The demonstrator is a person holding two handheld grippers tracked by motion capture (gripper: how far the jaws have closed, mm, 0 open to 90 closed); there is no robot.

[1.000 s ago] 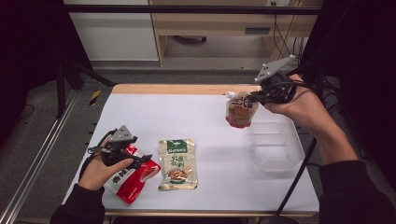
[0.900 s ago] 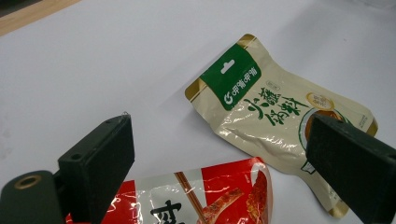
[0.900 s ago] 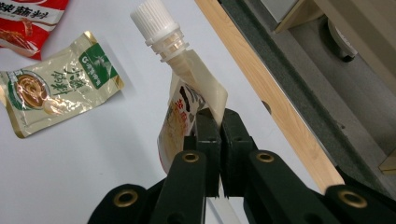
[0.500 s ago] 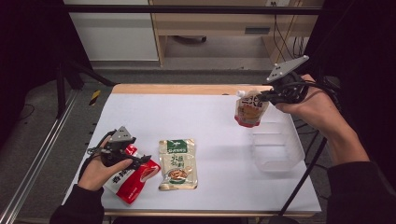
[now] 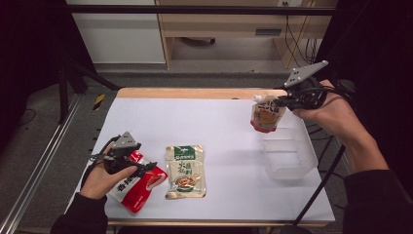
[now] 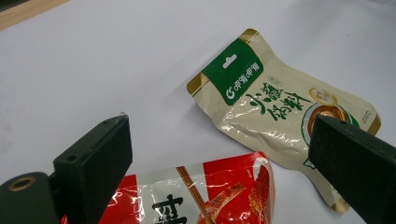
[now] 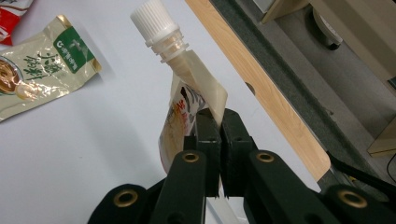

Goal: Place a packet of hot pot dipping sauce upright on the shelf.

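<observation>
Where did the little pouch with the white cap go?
In the high view the spouted pouch hangs at the table's far right, pinched in the right tongs, just beyond the clear plastic box.

The spouted pouch (image 5: 266,115) is a soft stand-up bag with a white screw cap (image 7: 148,20) on a clear neck at its top corner. Its front is cream with red print and a picture of food. It hangs in the air above the far right part of the worktop (image 5: 214,122), pinched at its upper edge, tilted, with the bottom lower and the cap pointing away. The film is creased and folded where it is pinched. It hangs just beyond the clear plastic box (image 5: 288,157).
</observation>
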